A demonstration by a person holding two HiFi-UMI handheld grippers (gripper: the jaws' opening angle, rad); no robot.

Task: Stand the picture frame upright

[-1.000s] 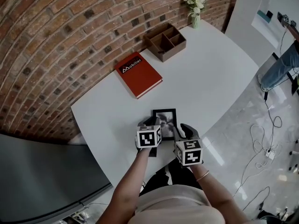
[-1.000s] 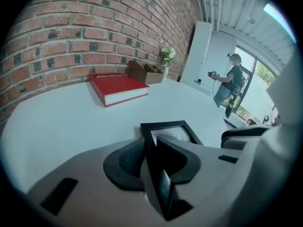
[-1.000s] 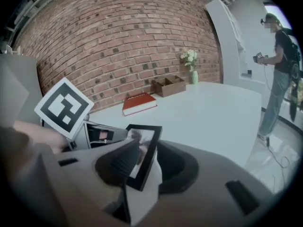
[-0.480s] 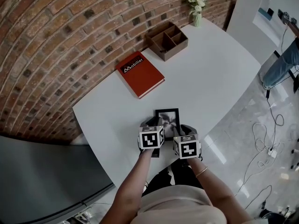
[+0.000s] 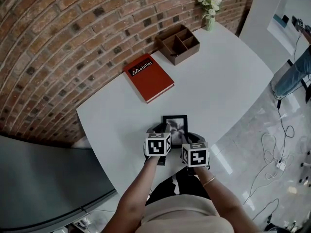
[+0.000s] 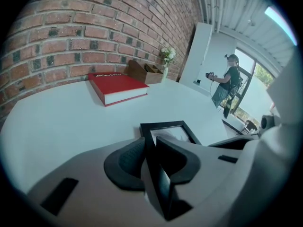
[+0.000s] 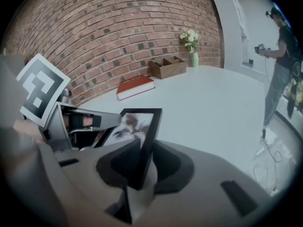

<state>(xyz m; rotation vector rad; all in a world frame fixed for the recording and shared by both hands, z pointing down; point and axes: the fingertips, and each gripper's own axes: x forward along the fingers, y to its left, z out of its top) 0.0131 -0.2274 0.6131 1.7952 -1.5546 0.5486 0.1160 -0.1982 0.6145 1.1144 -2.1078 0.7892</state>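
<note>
The fingers (image 6: 124,161) of the left gripper (image 6: 151,143) were clenched on the left side rail of the black rectangular picture frame (image 5: 175,125), one dark pad on each face of the rail. The fingers (image 7: 116,167) of the right gripper (image 7: 144,148) had just been closing and were pressed on the frame's right side rail, again with a pad on each face. Both grippers sat side by side at the frame's near end, their marker cubes just apart, with the person's forearms reaching in over the desk's near edge. The frame was close to that near edge of the white rounded desk (image 5: 218,81), its far end pointing across the desk; whether it lay flat or was tipped up could not be told. Well beyond it, along the desk's edge by the brick wall (image 5: 58,42), lay a red hardcover book (image 5: 148,76). Farther along that edge stood a brown wooden compartment tray (image 5: 178,43), and at the far corner a small vase of white flowers (image 5: 210,13). Cables (image 5: 277,149) trailed over the glossy floor to the right of the desk.
</note>
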